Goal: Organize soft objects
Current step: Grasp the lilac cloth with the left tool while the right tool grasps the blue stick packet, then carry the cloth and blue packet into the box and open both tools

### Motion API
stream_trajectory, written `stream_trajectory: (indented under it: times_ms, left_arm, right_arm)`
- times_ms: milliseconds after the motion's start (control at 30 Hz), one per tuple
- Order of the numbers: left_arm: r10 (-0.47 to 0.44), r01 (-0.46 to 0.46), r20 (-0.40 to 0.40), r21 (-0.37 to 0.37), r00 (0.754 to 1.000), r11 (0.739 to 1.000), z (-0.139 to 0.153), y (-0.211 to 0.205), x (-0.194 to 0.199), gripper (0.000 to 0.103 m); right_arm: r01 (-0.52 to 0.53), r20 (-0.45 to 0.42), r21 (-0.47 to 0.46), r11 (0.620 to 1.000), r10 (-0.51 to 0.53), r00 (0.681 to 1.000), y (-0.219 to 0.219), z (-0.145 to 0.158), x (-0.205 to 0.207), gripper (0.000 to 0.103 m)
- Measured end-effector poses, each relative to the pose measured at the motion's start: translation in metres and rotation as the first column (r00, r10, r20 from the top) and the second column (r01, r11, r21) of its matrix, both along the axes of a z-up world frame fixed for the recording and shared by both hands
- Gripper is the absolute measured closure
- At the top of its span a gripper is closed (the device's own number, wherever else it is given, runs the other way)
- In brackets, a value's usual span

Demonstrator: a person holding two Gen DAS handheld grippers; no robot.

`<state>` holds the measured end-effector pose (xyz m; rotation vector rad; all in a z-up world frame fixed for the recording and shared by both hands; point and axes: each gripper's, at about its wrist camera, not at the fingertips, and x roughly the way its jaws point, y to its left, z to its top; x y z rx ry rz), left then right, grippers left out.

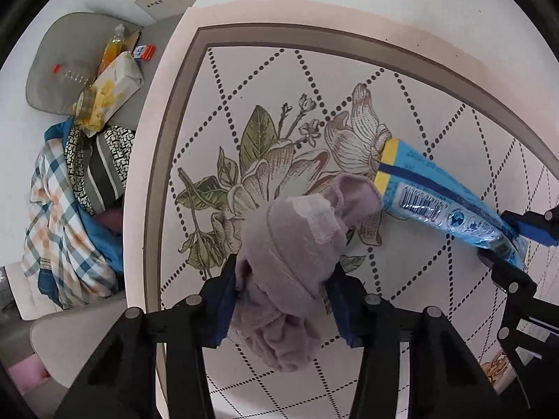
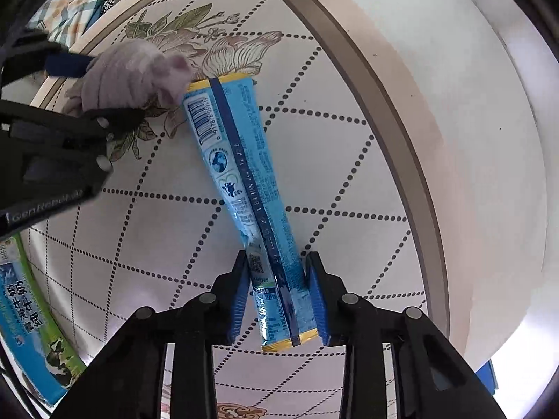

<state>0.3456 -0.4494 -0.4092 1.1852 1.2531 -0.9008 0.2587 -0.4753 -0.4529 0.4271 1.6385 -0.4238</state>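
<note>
Right wrist: right gripper (image 2: 277, 296) clamps blue packet (image 2: 241, 174); left gripper (image 1: 283, 300) squeezes lilac cloth (image 1: 297, 244), tips hidden.

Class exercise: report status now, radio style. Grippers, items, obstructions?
Left gripper shut on lilac cloth bundle. Right gripper shut on blue packet. Bundle touches packet's far end on the tablecloth.

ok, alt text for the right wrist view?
The right tool is shut on the lower end of a long blue packet lying on a floral, dotted-diamond tablecloth. At upper left, the left tool clamps a bundled mauve cloth that touches the packet's far end.
</note>
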Motion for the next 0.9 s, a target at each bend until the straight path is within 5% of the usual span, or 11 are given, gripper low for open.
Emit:
stream_trajectory:
  times_ms: [333,600,900]
  left_arm:
    - [0.010,-0.010,0.068,0.006,0.998,1.000,0.003,0.015,0.001,0.066]
    - [0.125,-0.119,0.040,-0.132,0.991,0.984,0.055,0.036,-0.004,0.066]
    - [0.348,-0.333,-0.015,-0.328,0.937,0.884,0.140,0.104,-0.018,0.066]
  right_arm:
    - [0.001,0.009,-0.010,1.000,-0.001,1.000,0.012,0.002,0.000,0.085]
    - [0.022,0.085,0.016,1.000,-0.023,0.996,0.014,0.034,-0.016,0.089]
    - [-0.008,0.216,0.032,0.999,0.001,0.976,0.036,0.113,-0.041,0.089]
